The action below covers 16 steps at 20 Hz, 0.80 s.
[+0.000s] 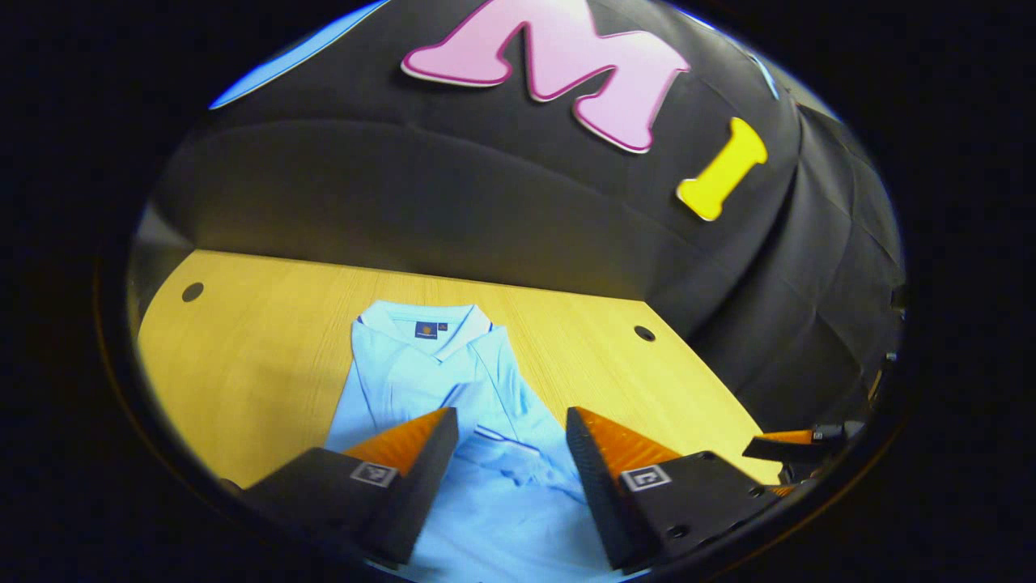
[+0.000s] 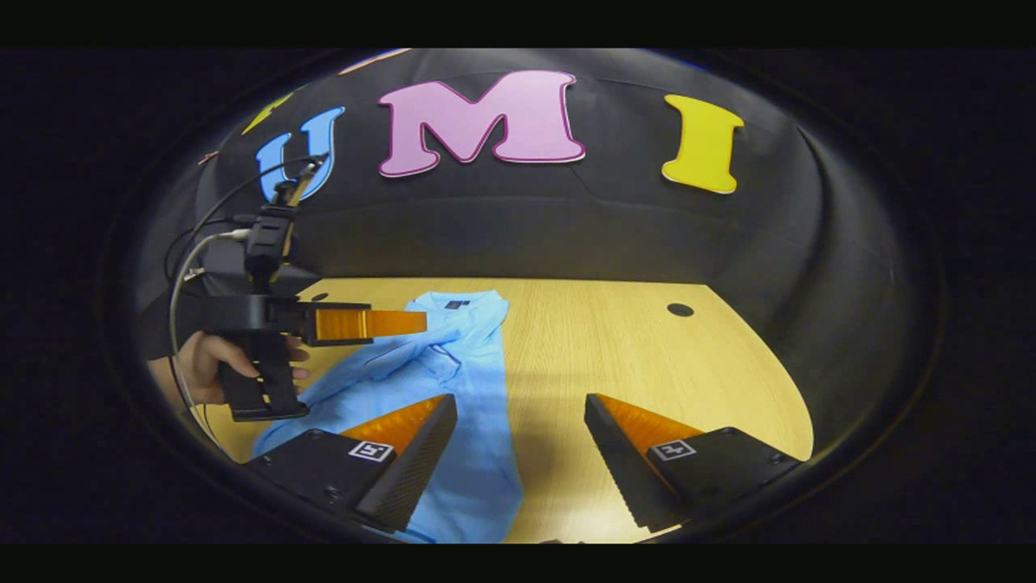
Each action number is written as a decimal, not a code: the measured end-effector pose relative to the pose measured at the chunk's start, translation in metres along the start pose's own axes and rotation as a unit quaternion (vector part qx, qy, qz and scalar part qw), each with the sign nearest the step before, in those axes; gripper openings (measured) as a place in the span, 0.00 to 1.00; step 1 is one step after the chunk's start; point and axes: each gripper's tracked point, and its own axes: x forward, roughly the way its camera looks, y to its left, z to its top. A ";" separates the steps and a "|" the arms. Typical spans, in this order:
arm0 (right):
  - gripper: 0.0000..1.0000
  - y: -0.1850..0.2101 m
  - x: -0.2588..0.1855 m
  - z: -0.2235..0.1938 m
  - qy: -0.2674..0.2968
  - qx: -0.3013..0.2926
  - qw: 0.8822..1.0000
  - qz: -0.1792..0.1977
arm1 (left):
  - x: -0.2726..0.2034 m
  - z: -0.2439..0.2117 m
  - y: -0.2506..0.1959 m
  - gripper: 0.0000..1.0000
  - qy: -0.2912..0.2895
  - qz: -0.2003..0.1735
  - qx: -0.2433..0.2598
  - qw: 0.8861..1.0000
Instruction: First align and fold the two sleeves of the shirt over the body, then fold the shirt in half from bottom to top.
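Right now: both grippers held above the shirt, nothing gripped.
I see the light-blue shirt (image 1: 441, 380) flat on the wood table (image 1: 259, 340), collar at the far end, sleeves folded in over the body. Left gripper (image 1: 511, 433) w/ fingers apart above its middle; right gripper (image 2: 520, 421) also spread, over the shirt's edge & bare table.

The shirt (image 1: 453, 389) is lying on the table (image 1: 243, 340), collar (image 1: 425, 324) toward the wall (image 1: 405, 186); the table's bare part is lying right of it.
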 end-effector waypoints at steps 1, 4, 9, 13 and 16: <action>0.99 0.004 -0.008 -0.008 0.005 0.007 1.000 0.002 | -0.020 -0.004 0.001 0.95 -0.007 0.008 0.012 1.000; 0.99 0.016 -0.035 -0.034 0.022 0.014 1.000 0.001 | -0.090 -0.025 0.009 0.98 -0.024 0.040 0.050 0.998; 0.99 0.039 -0.071 -0.087 0.066 0.025 0.997 0.013 | -0.189 -0.087 0.024 0.98 -0.001 0.096 0.068 0.993; 0.99 0.046 -0.087 -0.128 0.099 0.033 0.994 0.014 | -0.232 -0.151 0.031 0.97 0.039 0.120 0.040 0.991; 0.99 0.045 -0.095 -0.149 0.111 0.027 0.993 0.008 | -0.251 -0.193 0.036 0.98 0.064 0.138 0.038 0.988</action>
